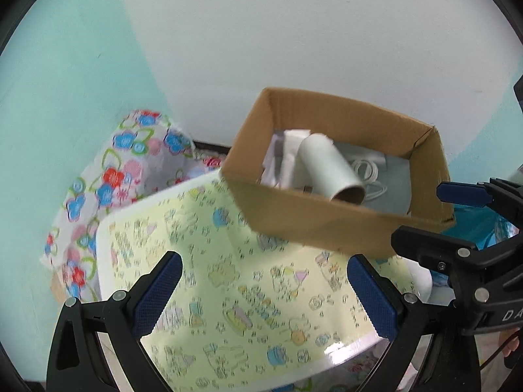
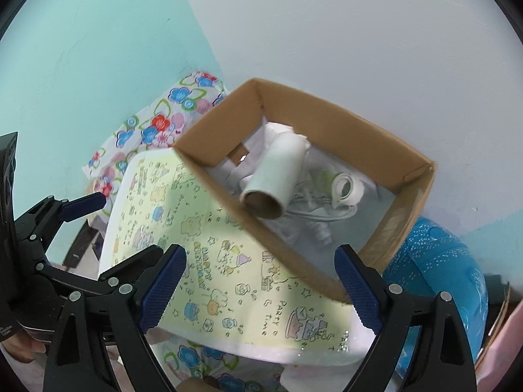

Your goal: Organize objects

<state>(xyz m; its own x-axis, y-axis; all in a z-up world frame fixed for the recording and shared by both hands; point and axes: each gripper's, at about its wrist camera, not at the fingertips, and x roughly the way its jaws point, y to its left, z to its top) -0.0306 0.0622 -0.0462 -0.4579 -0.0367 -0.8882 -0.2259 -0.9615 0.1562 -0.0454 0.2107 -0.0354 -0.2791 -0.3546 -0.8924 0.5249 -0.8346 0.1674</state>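
Both grippers empty, jaws apart, over a small yellow cartoon-print counter (image 1: 228, 277). Left gripper (image 1: 264, 294) sits at the bottom of the left wrist view; right gripper (image 2: 261, 287) at the bottom of the right wrist view, and it also shows at the right edge of the left view. Cardboard box (image 2: 327, 121) stands on the far part of the counter, centre to upper right of both frames, against the pale wall. Inside it: a white paper roll (image 2: 274, 176) lying on its side with the brown core end facing the camera, a smaller curl of white tape or paper (image 2: 346, 189), a white coiled cable (image 2: 313, 215), and some white sheets or packets, too blurred to name. Floral cloth (image 1: 114, 176) at left behind the counter, blue plastic bag (image 2: 434, 261) at right beside the box. Likely step: reach into the box for the roll. Come in over the near wall and close across the roll's body, not its ends; watch the cable touching it, it may drag along. The light box could slide, so brace it with the free gripper.
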